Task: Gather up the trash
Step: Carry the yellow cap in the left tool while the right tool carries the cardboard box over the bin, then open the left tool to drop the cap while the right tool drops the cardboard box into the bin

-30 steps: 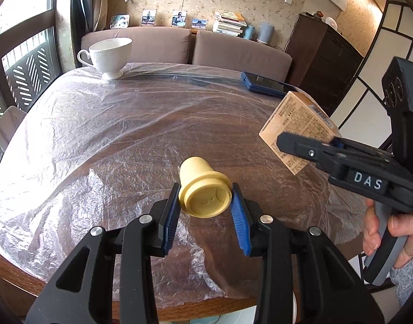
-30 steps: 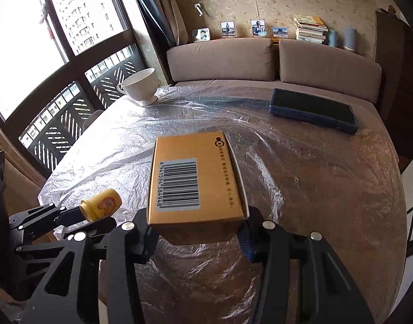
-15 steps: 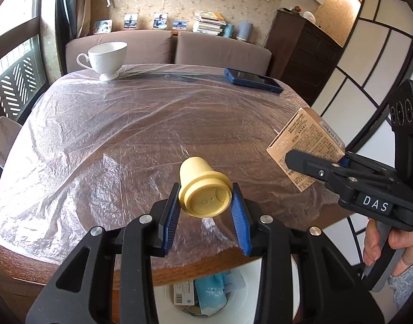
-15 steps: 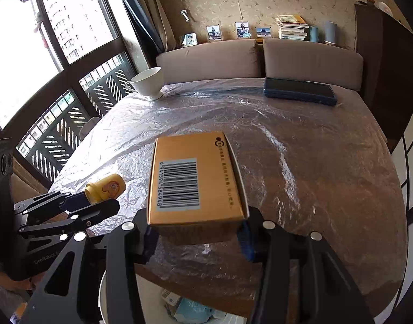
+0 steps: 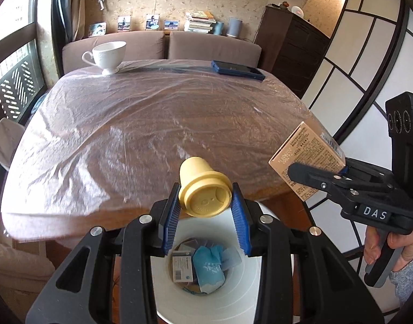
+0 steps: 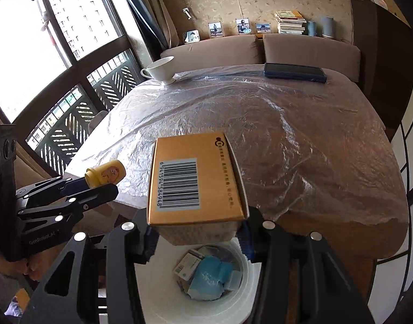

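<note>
Fingers [image 5: 240, 226] pinch smooth yellow bottle [image 5: 203, 189] — ribbed pads.

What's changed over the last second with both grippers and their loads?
Both grippers pulled back off the table toward its near edge, and the white bin came into view beneath them. The left gripper stays clamped on the yellow bottle, the right gripper on the cardboard box. Cup and phone unmoved.

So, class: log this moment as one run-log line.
left gripper: shut on yellow bottle | right gripper: shut on cardboard box | both above white bin | nothing released
</note>
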`<action>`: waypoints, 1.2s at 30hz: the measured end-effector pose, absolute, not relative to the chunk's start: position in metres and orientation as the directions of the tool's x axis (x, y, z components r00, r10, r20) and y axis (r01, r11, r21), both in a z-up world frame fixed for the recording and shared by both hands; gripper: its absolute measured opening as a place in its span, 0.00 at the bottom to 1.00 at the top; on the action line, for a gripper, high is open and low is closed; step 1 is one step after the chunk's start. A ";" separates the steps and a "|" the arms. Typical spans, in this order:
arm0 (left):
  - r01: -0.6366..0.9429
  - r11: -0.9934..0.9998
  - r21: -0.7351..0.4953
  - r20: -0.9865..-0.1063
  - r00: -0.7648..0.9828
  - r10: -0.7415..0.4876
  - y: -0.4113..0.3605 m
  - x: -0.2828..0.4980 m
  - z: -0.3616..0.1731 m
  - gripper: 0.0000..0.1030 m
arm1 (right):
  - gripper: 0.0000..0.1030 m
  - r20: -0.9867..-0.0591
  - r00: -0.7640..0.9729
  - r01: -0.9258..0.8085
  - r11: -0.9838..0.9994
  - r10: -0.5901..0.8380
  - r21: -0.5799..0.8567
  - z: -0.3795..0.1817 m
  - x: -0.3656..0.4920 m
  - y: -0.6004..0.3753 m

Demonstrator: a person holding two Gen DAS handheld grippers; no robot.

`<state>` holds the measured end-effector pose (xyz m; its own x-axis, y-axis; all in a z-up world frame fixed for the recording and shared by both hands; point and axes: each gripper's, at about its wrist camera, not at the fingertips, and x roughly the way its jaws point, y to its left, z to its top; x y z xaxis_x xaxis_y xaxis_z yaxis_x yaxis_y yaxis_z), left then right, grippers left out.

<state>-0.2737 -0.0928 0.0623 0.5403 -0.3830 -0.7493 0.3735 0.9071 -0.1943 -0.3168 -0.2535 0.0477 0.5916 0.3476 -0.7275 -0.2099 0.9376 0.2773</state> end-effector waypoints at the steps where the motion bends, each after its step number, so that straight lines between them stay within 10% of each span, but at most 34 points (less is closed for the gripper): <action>1: 0.361 0.912 -0.196 -0.756 0.537 -0.375 -0.092 -0.280 0.061 0.37 | 0.45 -0.730 0.583 -0.219 0.934 0.357 0.282 0.046 -0.322 -0.253; 36: 0.287 0.950 -0.125 -0.908 0.353 -0.226 -0.105 -0.337 -0.061 0.37 | 0.46 -0.883 0.323 -0.261 0.929 0.340 0.262 -0.087 -0.383 -0.230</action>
